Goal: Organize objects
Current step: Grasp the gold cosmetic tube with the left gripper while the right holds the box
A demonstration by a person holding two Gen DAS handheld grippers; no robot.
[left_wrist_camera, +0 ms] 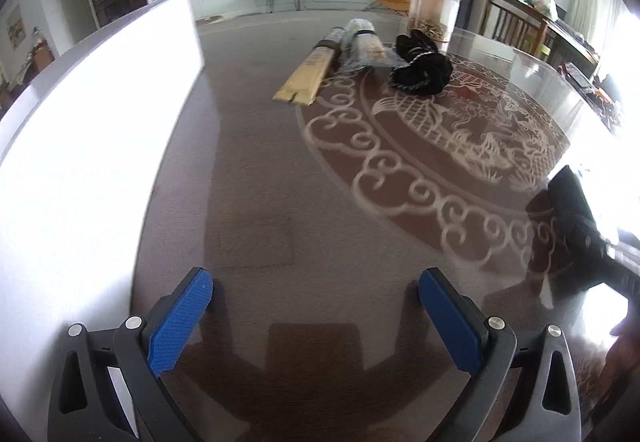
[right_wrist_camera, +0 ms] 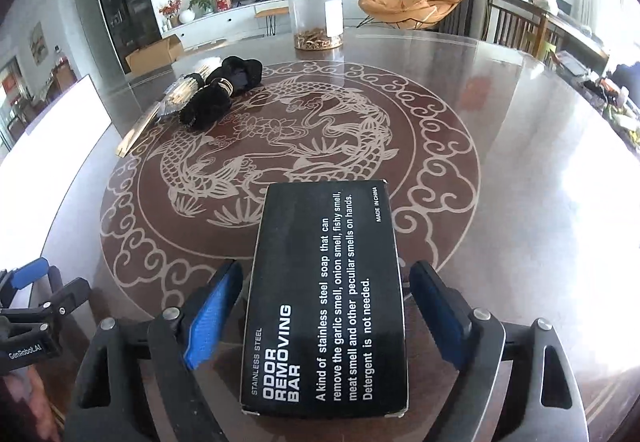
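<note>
A black box (right_wrist_camera: 326,294) printed "Odor Removing Bar" lies flat on the glass-topped table (right_wrist_camera: 500,161) between my right gripper's (right_wrist_camera: 326,282) open blue pads; small gaps show on both sides. The box also shows at the right edge of the left wrist view (left_wrist_camera: 576,217). My left gripper (left_wrist_camera: 316,302) is open and empty above the table's left part. At the far side lie a tan flat packet (left_wrist_camera: 306,75), a clear-wrapped bundle (left_wrist_camera: 362,45) and a black fabric bundle (left_wrist_camera: 420,67), also in the right wrist view (right_wrist_camera: 220,93).
A clear jar (right_wrist_camera: 316,15) with brown bits at its bottom stands at the table's far edge. A bright white sheet (left_wrist_camera: 92,145) covers the table's left side. The left gripper (right_wrist_camera: 36,306) shows at the left of the right wrist view. Wooden chairs (right_wrist_camera: 520,25) stand at the right.
</note>
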